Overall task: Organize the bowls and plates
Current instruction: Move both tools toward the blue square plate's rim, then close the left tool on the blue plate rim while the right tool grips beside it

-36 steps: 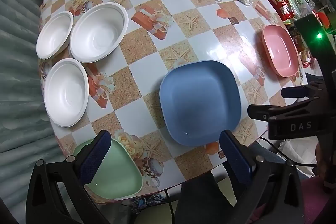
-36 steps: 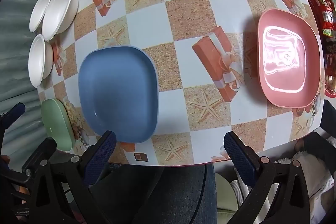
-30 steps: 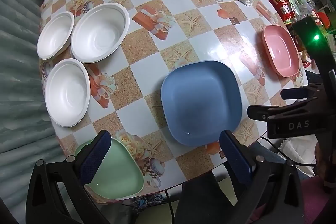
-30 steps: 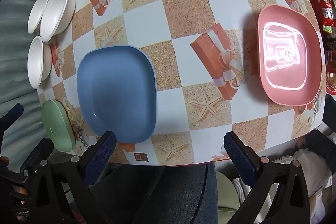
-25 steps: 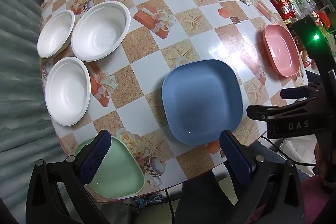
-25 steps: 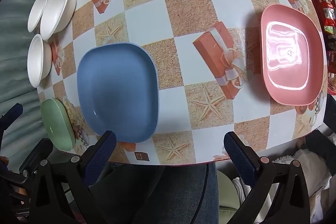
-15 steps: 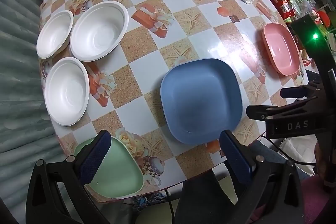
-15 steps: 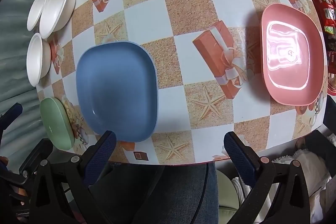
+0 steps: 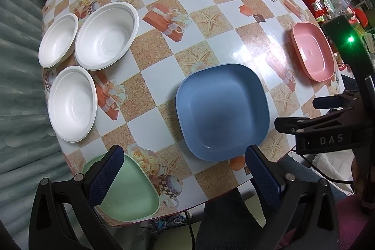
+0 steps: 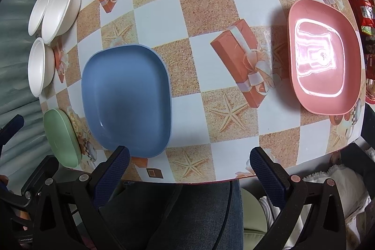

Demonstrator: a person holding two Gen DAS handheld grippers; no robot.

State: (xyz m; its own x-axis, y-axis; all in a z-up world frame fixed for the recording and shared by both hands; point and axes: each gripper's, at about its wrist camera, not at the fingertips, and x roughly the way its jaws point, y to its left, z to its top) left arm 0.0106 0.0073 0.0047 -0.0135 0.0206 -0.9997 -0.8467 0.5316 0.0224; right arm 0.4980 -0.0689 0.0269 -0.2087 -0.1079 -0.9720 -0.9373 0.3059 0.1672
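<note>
Far left of the left claw (image 9: 182, 168), three white bowls (image 9: 106, 35) sit clustered on the counter (image 9: 164, 76), separate and unstacked. The green plate (image 9: 131, 189) lies directly under that claw's left finger at the near counter edge; whether the finger touches it cannot be told. The blue plate (image 9: 221, 111) sits just ahead of the claw's right finger.

The left claw is spread wide and carries nothing. Over the last second its view has barely altered: a slight drift only, every dish where it was.

Moving right, the right claw (image 10: 187, 163) is likewise spread wide and empty, hovering off the near edge, its left finger just short of the blue plate (image 10: 126, 100). The pink plate (image 10: 324, 55) lies well ahead and to its right, apart from the others.

Finding: nothing has been gripped or shifted. Judged from this, sorting has not begun; both claws appear to be lining up on the nearest plates.
</note>
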